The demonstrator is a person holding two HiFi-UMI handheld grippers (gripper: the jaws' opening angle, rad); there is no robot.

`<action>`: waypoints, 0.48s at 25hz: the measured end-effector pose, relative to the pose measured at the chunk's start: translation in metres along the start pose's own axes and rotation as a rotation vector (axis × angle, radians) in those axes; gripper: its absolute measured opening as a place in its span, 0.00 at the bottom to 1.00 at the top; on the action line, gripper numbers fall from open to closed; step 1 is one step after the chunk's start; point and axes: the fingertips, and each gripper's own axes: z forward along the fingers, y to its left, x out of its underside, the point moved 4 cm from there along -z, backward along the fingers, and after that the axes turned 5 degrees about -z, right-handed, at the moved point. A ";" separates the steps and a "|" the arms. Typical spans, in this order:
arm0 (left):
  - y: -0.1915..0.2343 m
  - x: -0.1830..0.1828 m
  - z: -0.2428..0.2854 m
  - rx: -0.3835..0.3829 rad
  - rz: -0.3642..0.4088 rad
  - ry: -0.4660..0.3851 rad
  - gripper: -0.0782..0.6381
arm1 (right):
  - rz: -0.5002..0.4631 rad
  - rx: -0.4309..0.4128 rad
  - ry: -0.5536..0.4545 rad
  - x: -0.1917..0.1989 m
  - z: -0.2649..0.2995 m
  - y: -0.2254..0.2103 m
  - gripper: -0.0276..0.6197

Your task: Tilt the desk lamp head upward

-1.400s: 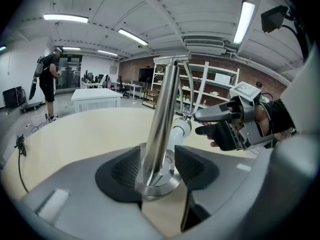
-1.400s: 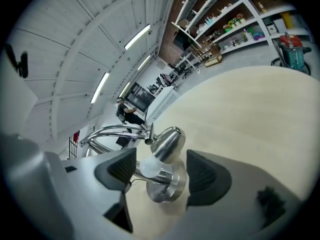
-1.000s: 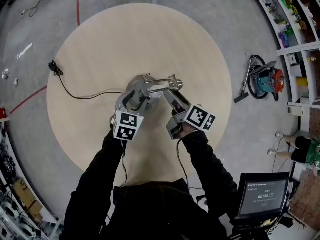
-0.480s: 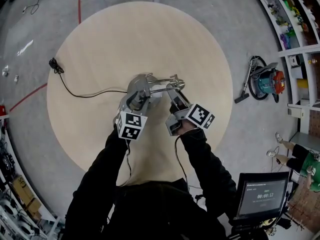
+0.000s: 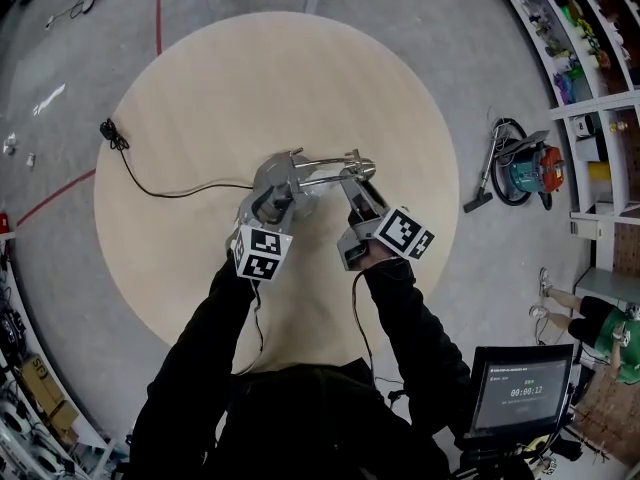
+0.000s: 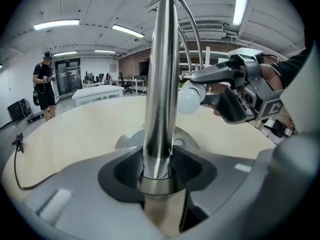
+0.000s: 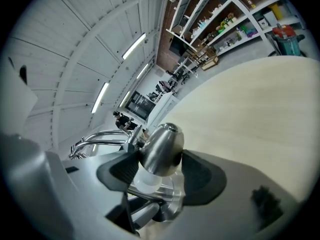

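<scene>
A silver desk lamp stands on the round wooden table (image 5: pixel 200 88), its base (image 5: pixel 290 173) near the middle. My left gripper (image 5: pixel 268 200) is shut on the upright pole (image 6: pixel 161 84) just above the base, and its jaws (image 6: pixel 159 169) have just been closing on it. The lamp head (image 5: pixel 357 168) hangs at the end of the arm, its white bulb (image 6: pixel 190 98) showing. My right gripper (image 5: pixel 357 190) grips the metal head (image 7: pixel 161 149) between both pads, and its jaws (image 7: pixel 159 169) have just been closing on it.
The lamp's black cord (image 5: pixel 170 190) runs left across the table to its edge. A vacuum cleaner (image 5: pixel 525 163) stands on the floor at right, beside shelves (image 5: pixel 590 48). A screen (image 5: pixel 512 393) sits at lower right. A person (image 6: pixel 45 84) stands far off.
My right gripper and the lamp head have shifted slightly to the right. The left gripper stays on the pole.
</scene>
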 end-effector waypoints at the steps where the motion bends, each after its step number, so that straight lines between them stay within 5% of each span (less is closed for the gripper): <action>1: 0.000 0.000 0.001 0.001 0.000 -0.001 0.38 | -0.011 0.008 -0.006 -0.002 0.000 0.000 0.48; 12: 0.000 0.006 0.013 0.004 0.002 0.002 0.38 | -0.221 0.089 -0.054 -0.037 -0.013 0.003 0.47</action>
